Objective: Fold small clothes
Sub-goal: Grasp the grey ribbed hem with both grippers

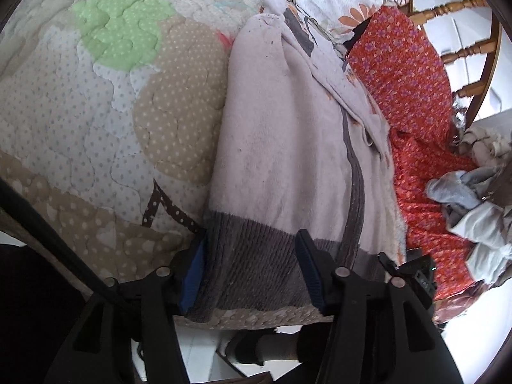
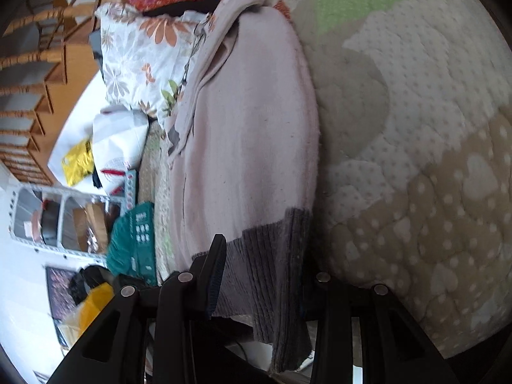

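Note:
A small pale pink fleece garment (image 1: 281,134) with a grey ribbed hem (image 1: 256,265) lies stretched along the quilted bed cover (image 1: 96,112). It also shows in the right wrist view (image 2: 249,128), with its hem (image 2: 272,256) nearest. My left gripper (image 1: 252,268) is open, its fingers either side of the hem at the bed's near edge. My right gripper (image 2: 262,275) is open too, its fingers straddling the hem; the right finger is mostly hidden behind the cloth.
An orange flowered cloth (image 1: 412,96) and a heap of grey and white clothes (image 1: 476,204) lie right of the garment. A floral pillow (image 2: 144,57) lies by its far end. A wooden chair (image 1: 470,48), shelves (image 2: 57,220) and bags (image 2: 76,160) stand beyond the bed.

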`<state>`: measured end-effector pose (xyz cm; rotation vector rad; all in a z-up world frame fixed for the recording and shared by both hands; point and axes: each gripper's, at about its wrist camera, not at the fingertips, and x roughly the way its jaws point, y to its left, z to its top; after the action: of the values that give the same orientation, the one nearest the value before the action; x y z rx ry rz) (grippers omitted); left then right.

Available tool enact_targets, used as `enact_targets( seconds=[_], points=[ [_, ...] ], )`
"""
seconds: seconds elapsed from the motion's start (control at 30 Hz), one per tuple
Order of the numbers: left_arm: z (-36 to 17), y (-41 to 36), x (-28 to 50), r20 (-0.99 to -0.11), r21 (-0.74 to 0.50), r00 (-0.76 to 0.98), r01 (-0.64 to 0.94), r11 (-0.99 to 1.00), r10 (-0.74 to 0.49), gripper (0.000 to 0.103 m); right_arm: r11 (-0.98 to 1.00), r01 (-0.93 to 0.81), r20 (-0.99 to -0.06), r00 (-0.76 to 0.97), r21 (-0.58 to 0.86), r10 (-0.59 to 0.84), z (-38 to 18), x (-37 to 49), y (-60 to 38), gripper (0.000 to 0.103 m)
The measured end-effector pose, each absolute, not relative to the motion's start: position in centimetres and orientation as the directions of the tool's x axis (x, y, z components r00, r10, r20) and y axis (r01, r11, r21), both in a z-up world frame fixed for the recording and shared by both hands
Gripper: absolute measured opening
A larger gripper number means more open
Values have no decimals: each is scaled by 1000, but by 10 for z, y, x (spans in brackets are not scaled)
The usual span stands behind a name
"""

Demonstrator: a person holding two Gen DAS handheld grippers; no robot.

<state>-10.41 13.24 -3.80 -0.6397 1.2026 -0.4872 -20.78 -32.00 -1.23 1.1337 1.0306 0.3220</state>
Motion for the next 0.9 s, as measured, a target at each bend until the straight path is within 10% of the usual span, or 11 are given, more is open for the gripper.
enact_targets(
  seconds=[0.23,0.77,0.9],
  points=[
    [-33,113,-99,-716,-650,307,34,759,-627,86,442,245,-499,549,863,670,-12,-212,-321,38],
    [-26,94,-102,-802,-511,286,124,850,-524,88,392,243,-457,577,887,677,-18,-207,-318,38],
    [-21,96,-102,-813,-490,297,115,864,-501,57,427,229,-476,570,875,670,-13,-209,-314,38]
  ],
)
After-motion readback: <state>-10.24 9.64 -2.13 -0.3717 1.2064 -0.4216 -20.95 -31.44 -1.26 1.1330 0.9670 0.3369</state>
